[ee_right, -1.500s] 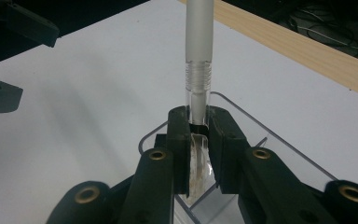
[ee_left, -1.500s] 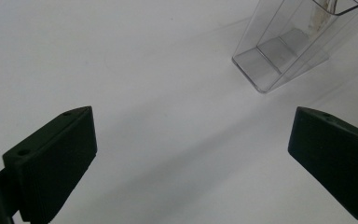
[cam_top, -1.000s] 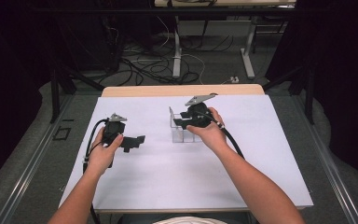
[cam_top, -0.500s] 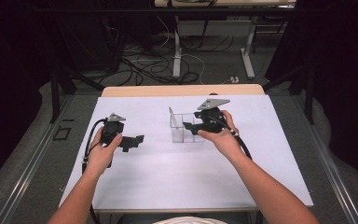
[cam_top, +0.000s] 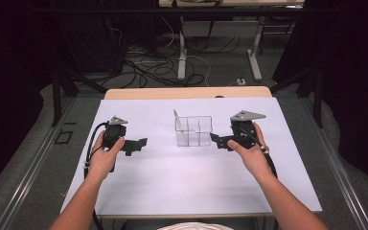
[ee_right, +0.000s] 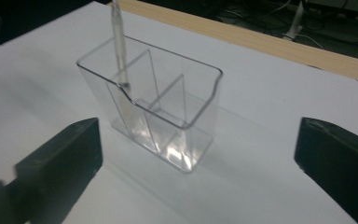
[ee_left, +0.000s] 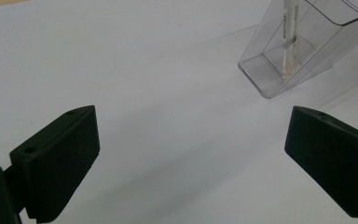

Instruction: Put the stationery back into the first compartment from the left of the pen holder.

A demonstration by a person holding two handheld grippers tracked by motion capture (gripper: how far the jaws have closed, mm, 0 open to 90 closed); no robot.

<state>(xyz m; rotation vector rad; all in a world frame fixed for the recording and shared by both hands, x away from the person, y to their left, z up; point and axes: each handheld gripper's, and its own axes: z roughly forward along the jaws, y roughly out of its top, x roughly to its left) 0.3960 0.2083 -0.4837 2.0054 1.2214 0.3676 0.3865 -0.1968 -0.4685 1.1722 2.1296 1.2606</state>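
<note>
A clear plastic holder [cam_top: 194, 130] with several compartments stands mid-table on the white sheet. A pale pen [cam_top: 178, 125] leans upright in its left end compartment. My right gripper [cam_top: 215, 140] is just right of the holder, pointing at it, and its jaws have just been opening with nothing between them. In the right gripper view the holder [ee_right: 168, 102] and pen [ee_right: 119, 37] stand ahead of the open gripper [ee_right: 196, 158]. My left gripper [cam_top: 141, 143] rests open left of the holder. In the left gripper view the open gripper [ee_left: 191, 158] faces the holder [ee_left: 307, 51] and pen [ee_left: 289, 37].
The white sheet [cam_top: 187, 187] covers the table, with a strip of wooden tabletop [cam_top: 187, 92] along the back edge. Beyond it are table legs and cables on the floor [cam_top: 172, 67]. Dark metal rails run along both sides of the table.
The right hand has drawn back to the right, away from the holder, and its jaws have spread apart. The left hand, the holder and the pen have stayed put.
</note>
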